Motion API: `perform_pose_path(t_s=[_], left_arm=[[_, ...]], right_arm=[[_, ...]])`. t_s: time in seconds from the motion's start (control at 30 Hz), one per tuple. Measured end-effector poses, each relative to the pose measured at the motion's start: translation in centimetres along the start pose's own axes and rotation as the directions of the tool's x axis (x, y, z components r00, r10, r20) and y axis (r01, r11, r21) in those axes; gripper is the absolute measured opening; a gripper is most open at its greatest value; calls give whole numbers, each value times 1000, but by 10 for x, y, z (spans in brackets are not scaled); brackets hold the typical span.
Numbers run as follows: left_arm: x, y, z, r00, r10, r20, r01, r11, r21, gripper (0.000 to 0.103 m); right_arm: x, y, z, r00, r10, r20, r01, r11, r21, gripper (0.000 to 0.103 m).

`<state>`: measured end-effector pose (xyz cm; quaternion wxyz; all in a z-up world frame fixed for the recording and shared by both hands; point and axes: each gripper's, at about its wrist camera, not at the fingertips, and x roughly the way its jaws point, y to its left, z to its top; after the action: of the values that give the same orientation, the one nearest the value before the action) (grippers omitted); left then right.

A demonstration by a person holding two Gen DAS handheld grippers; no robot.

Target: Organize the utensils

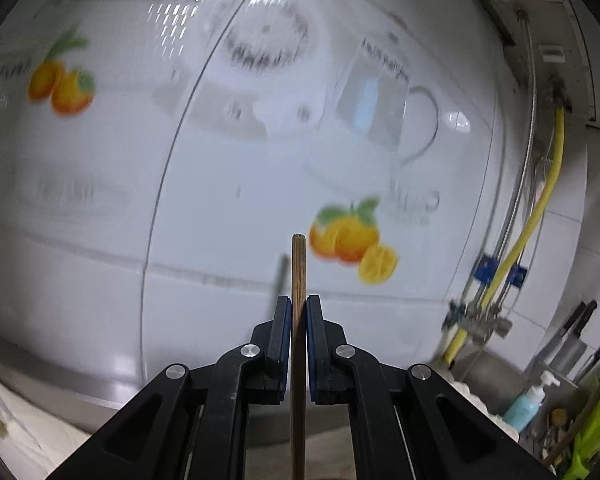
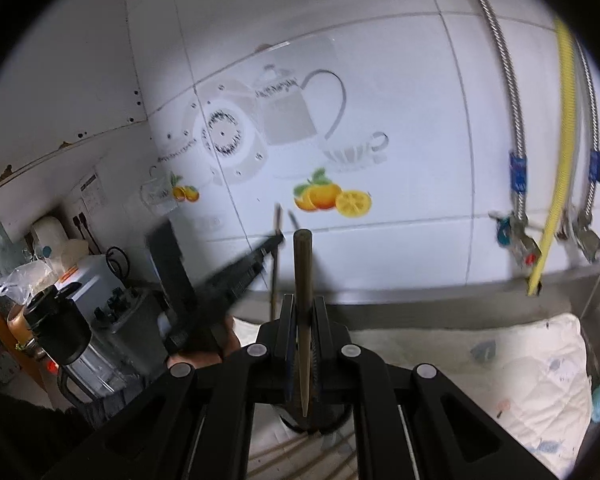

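Chopstick grip, left wrist view: left gripper (image 1: 298, 312), black with blue pads, is clamped on a thin brown wooden chopstick (image 1: 298, 280). The stick stands upright between the pads, its blunt end poking well above the fingertips, its lower length running down past the linkage and out of the bottom edge. Ahead of the fingers: white tiled wall (image 1: 220, 184) with orange-fruit decals (image 1: 352, 240), blurred. Right of the gripper: yellow corrugated hose (image 1: 540, 216) beside braided metal hoses, and lower right a light-blue pump bottle (image 1: 528, 400).

Right wrist view: right gripper (image 2: 304, 312), same black build, is closed on a second brown tapered wooden chopstick (image 2: 303, 280). Thick end up above the fingertips, pointed tip down behind the pads, roughly in line with the fingers. Left of and ahead of it, the left gripper (image 2: 278, 238) comes in diagonally, blurred, with its own chopstick (image 2: 277, 256) upright just beside the right one; whether the two sticks touch I cannot tell. A hand (image 2: 204, 348) shows under that gripper. Below right of the jaws: white quilted cloth (image 2: 532, 360) on the steel counter (image 2: 420, 304). Below the gripper, more pale sticks lie flat, mostly hidden.
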<state>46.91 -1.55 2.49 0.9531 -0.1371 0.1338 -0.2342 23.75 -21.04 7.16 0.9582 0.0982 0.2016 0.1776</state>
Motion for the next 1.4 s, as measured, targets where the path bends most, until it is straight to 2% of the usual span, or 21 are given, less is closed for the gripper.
perform_pose_path(t_s=[0.37,0.43,0.63,0.8,1.07,1.13,1.17,1.2,1.27,1.4], left_arm=[[-27,1,-21,998,18,-57,-15,999,41,7],[-32,5,-21,997,23,-79,-20,999,44,7],[-36,8,-20,986,36,-162,-31,999,32,7],[-42,4,-18,976,59,-209,-45,996,72,9],[-50,7,-11,954,57,-293,-44,998,51,13],[-54,6,-10,953,59,-296,-47,998,47,18],[-58,6,-9,952,64,-301,-51,997,49,30],[-61,5,-8,951,69,-302,-56,997,51,46],[-71,1,-5,953,71,-295,-57,997,57,49],[-91,-7,-1,951,87,-297,-63,994,88,49]], right_arm=[[16,9,19,997,-2,71,3,1000,-9,9],[18,11,20,996,-30,88,32,999,-29,9],[51,2,1,999,-53,-4,53,999,-9,9],[71,-9,-17,991,-59,-116,63,998,30,9],[84,-13,-26,979,-66,-194,75,996,41,10],[82,-12,-26,976,-75,-203,83,996,32,12],[80,-13,-26,976,-77,-205,84,996,29,18],[78,-12,-26,976,-73,-206,81,996,28,29],[72,-10,-25,978,-73,-193,79,997,22,43],[57,-7,-28,977,-83,-198,84,996,-5,43]])
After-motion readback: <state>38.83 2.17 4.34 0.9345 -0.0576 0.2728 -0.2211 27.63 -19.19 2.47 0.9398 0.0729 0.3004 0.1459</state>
